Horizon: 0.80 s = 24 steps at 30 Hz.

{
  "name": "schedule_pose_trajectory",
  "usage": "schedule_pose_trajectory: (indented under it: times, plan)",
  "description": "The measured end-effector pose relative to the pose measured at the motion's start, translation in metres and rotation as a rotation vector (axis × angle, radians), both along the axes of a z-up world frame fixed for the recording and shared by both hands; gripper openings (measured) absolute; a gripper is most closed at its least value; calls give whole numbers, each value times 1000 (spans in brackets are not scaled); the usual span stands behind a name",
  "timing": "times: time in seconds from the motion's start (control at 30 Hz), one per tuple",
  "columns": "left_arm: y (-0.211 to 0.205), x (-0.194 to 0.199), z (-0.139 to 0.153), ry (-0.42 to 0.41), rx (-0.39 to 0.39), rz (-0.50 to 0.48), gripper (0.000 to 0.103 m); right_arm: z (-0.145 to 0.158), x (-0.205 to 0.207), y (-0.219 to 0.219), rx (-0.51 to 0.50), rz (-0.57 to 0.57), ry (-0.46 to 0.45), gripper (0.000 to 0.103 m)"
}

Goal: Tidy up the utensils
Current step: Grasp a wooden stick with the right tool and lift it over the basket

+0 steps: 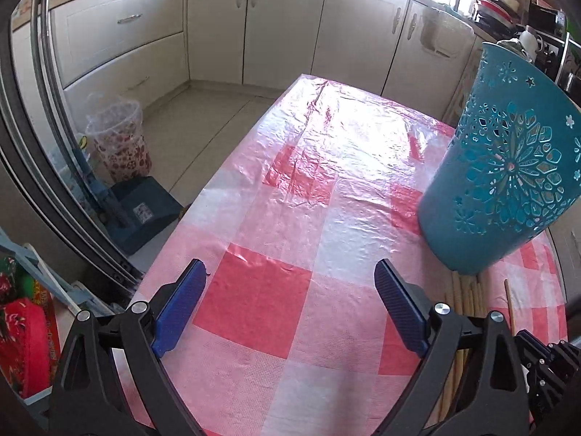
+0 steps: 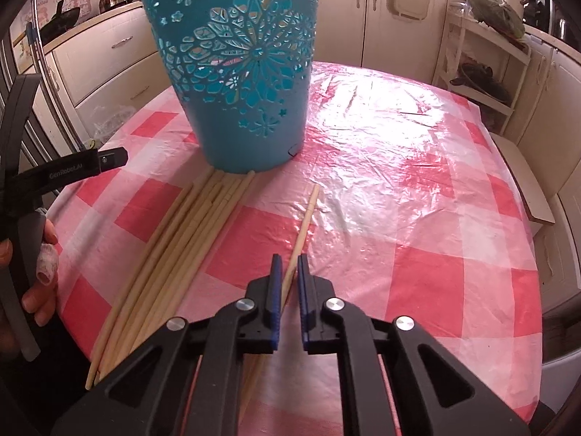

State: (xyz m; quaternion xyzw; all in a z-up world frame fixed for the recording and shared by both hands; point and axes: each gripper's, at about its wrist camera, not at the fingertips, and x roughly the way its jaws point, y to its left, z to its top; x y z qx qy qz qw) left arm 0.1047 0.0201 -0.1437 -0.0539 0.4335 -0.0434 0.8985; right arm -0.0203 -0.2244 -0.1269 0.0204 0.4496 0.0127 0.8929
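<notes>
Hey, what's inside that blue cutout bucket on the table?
Through the blue bucket's cutouts only light and pale patches show. Its rim is cropped or faces away in both views, so whatever it contains stays hidden. The chopsticks lie outside it.

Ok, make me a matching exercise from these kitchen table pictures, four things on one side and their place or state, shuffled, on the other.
Things:
1. left gripper
2. right gripper
3. teal basket
4. chopstick bundle

States:
A. upright on the checked cloth
B. lying flat in front of the basket
C. jaws wide, nothing between
D. closed on a single chopstick

Pairs: 1-C, 2-D, 3-A, 4-B
</notes>
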Motion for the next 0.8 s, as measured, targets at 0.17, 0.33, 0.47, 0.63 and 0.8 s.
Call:
schedule_pose_trajectory:
  times: [0.17, 0.33, 0.47, 0.63, 0.8]
  plan:
    - [0, 0, -1, 1, -13, 3, 91, 2, 7, 0, -44, 4, 53, 13]
    - [-5, -1, 0, 1, 8, -5, 91, 1, 11, 9, -93, 2, 67, 7]
    - [-4, -2, 0, -2, 9, 4, 91, 8, 0, 1, -9, -30, 54, 5]
    - [-5, -1, -1, 8, 20, 6, 91, 61, -29, -29, 260, -65, -106, 5]
    - [-7, 0, -2, 13, 37, 2, 91, 151, -36, -36, 385, -32, -398, 5]
